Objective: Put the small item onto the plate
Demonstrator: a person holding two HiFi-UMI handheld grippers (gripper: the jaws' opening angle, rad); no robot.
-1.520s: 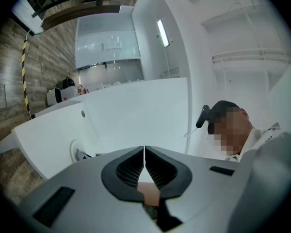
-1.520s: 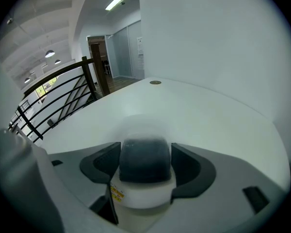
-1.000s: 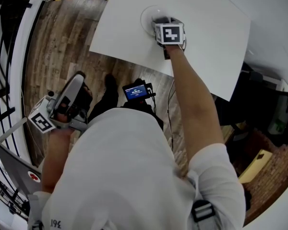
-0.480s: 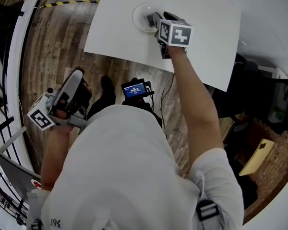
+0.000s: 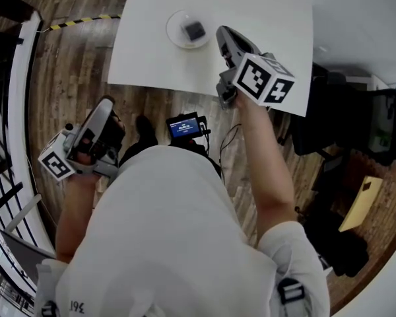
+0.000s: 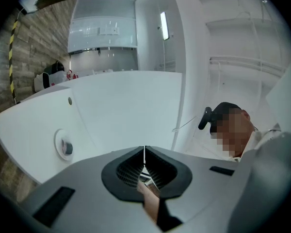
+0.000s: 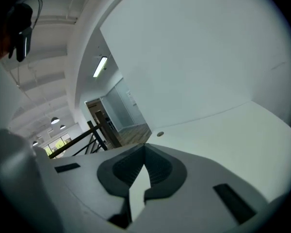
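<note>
Item (image 5: pixel 195 30) sits on the plate (image 5: pixel 172 32); I judge it light, rigid, best pinched across flat sides. My right gripper (image 5: pixel 224 35) and left gripper (image 5: pixel 107 105) are clenched, empty.

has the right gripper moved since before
Yes. The right gripper drew back off the plate toward the table's near edge, leaving the small item on it.

Right gripper (image 7: pixel 144 152), jaws together, seemingly above table (image 7: pixel 242 130).
</note>
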